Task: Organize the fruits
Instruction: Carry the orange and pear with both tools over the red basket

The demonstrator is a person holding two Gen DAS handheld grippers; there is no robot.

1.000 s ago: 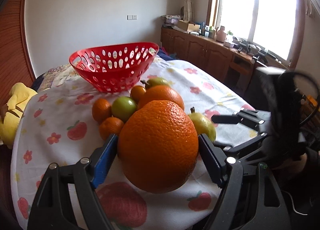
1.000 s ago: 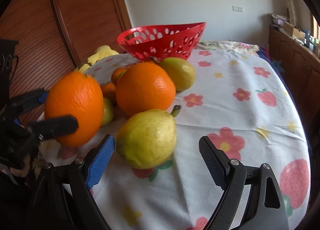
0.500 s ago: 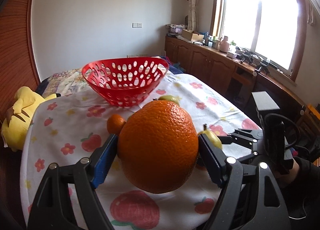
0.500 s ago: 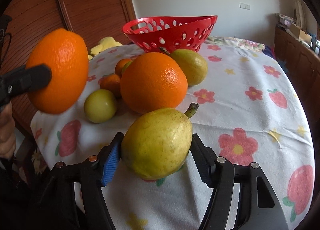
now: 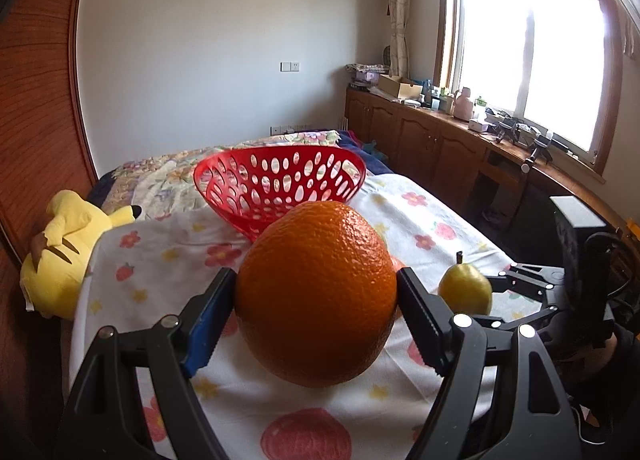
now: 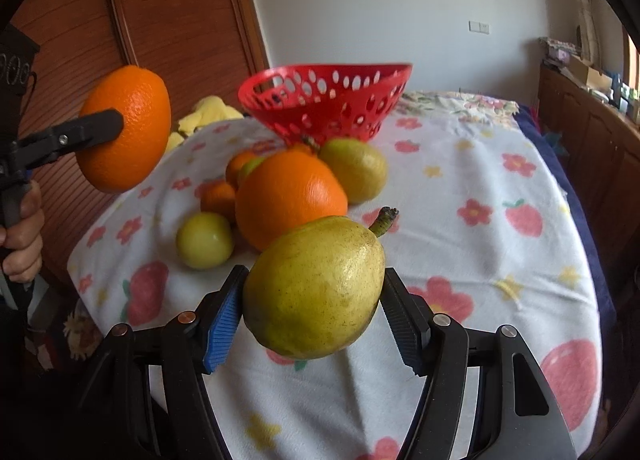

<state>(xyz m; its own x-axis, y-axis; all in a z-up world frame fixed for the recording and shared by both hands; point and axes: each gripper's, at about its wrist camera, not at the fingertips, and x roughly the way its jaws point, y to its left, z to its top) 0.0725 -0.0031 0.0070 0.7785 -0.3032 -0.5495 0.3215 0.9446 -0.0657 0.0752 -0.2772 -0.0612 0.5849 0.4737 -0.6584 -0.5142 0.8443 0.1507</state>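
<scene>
My left gripper (image 5: 316,284) is shut on a large orange (image 5: 316,288), held in the air above the flowered tablecloth; in the right wrist view that orange (image 6: 128,127) hangs at the left, level with the basket. My right gripper (image 6: 312,288) is shut on a yellow-green pear (image 6: 316,288), lifted just off the cloth. The red perforated basket (image 6: 320,95) stands empty-looking at the far end of the table (image 6: 480,163). In front of it lie a second large orange (image 6: 288,195), another pear (image 6: 356,167), a small green fruit (image 6: 205,240) and small tangerines (image 6: 219,197).
A yellow plush toy (image 5: 64,248) lies at the table's left edge beside a wooden panelled wall (image 6: 160,19). Wooden cabinets (image 5: 440,139) with clutter run under the window on the right. A person's hand (image 6: 20,236) grips the left tool.
My right gripper closed on the pear and raised it slightly. My left gripper carried the large orange upward, away from the fruit pile.
</scene>
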